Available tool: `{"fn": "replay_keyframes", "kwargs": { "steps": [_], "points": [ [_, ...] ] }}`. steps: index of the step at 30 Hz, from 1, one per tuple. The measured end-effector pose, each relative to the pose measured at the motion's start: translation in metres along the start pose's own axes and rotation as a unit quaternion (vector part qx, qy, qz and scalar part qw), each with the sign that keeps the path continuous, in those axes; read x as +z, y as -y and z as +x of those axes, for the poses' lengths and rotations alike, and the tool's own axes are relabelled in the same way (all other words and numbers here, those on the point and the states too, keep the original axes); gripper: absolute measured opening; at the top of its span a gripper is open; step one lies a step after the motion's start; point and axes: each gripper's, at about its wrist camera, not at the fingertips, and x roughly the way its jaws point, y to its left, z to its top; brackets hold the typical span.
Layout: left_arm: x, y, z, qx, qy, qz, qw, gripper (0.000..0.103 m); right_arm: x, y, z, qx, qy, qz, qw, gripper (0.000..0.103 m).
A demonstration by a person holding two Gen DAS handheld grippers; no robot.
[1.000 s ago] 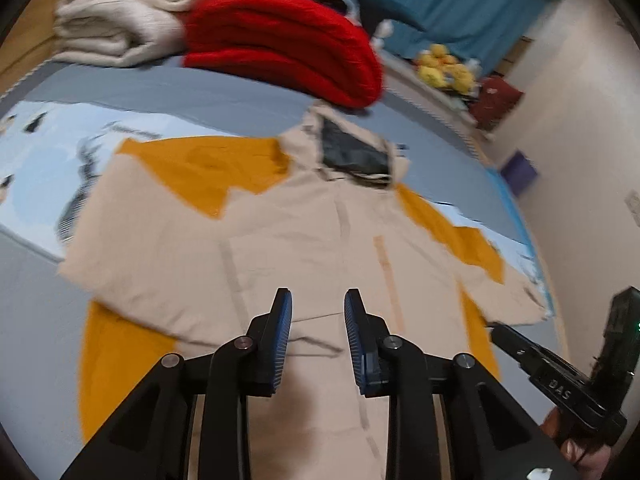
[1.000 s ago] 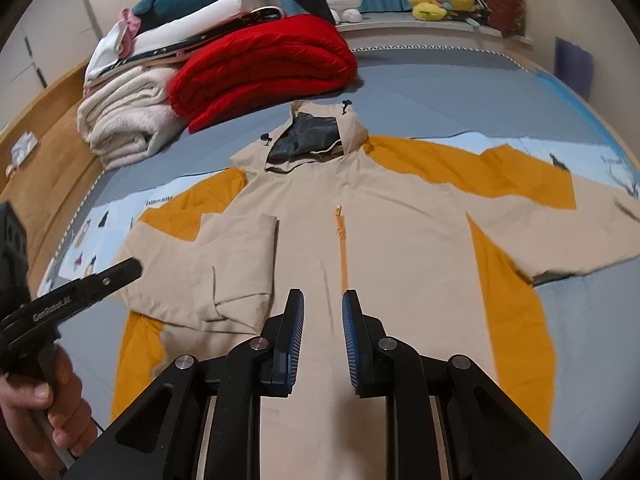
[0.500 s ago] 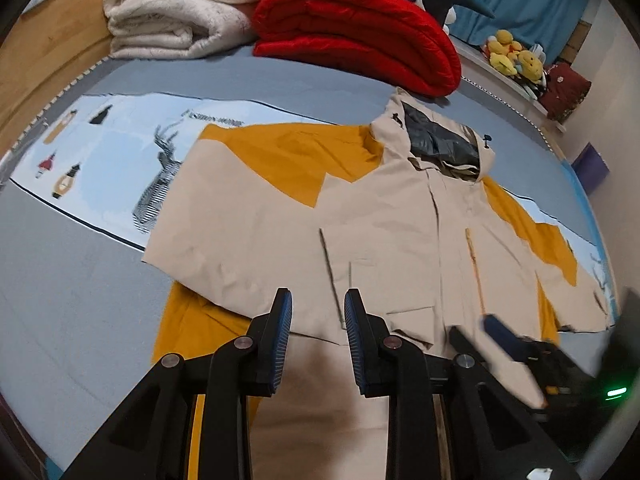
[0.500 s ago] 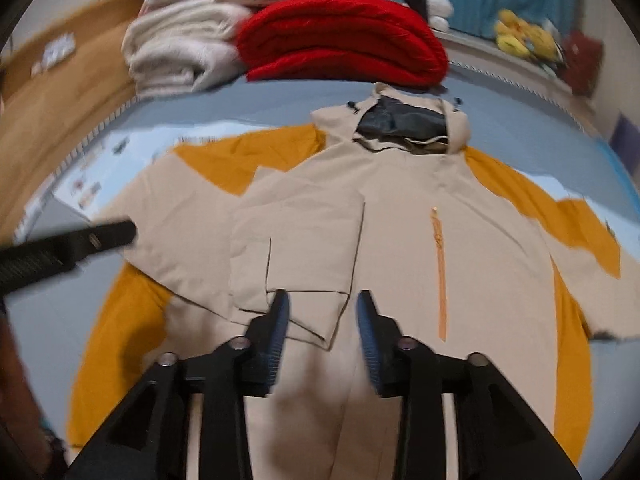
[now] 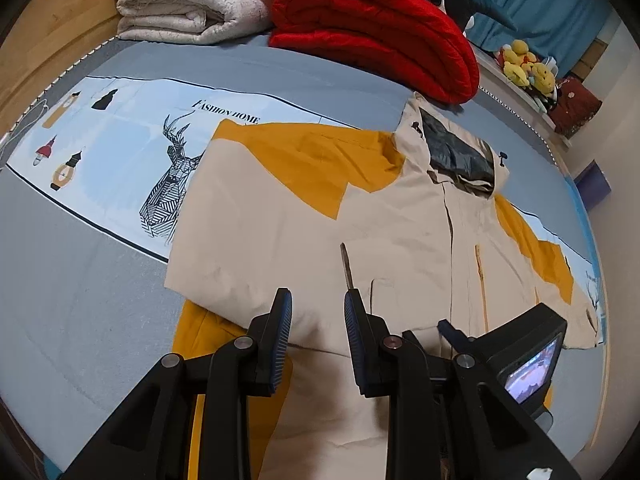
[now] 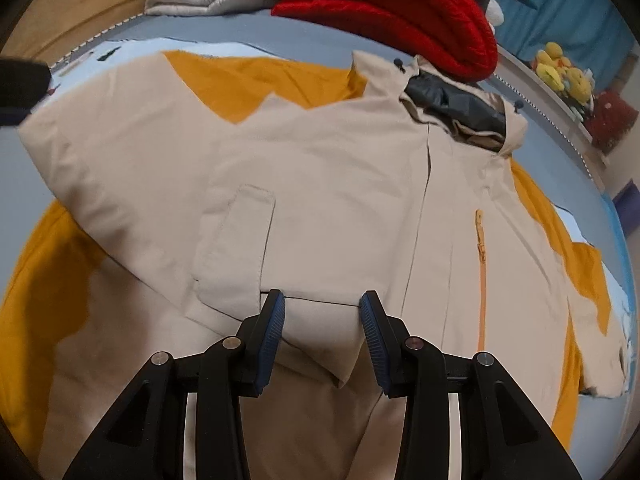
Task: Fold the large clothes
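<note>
A beige and orange hooded jacket [image 5: 400,232] lies flat, front up, on the bed; it also fills the right wrist view [image 6: 340,184]. Its left sleeve [image 6: 240,240] is folded in across the chest, cuff toward me. My left gripper [image 5: 317,324] is open and empty, just above the lower edge of the folded sleeve. My right gripper [image 6: 322,322] is open, its jaws either side of the sleeve's cuff end, low over the cloth. The right gripper's body [image 5: 520,356] shows at the lower right of the left wrist view. The other sleeve [image 6: 592,280] lies spread out to the right.
A grey and pale blue printed bedsheet [image 5: 120,140] covers the bed. A folded red blanket [image 5: 376,28] and folded white blankets [image 5: 188,4] lie at the head end. Yellow plush toys [image 5: 528,68] sit on a ledge at the back right. A wooden bed edge [image 5: 44,36] runs along the left.
Both grippers have moved down and closer to the jacket, toward the folded left sleeve. The right gripper's jaws have opened wider and now straddle the cuff end.
</note>
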Motion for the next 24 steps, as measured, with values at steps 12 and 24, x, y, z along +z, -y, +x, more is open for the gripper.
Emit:
{"fn": "replay_keyframes", "kwargs": {
  "steps": [12, 24],
  "points": [
    [0.003, 0.003, 0.001, 0.009, 0.005, -0.002, 0.9999, 0.024, 0.004, 0.088, -0.056, 0.054, 0.124, 0.2, 0.97, 0.0],
    [0.004, 0.011, 0.017, 0.02, -0.003, -0.003, 0.9998, 0.024, 0.0, 0.099, -0.046, 0.052, 0.089, 0.172, 0.98, 0.032]
  ]
}}
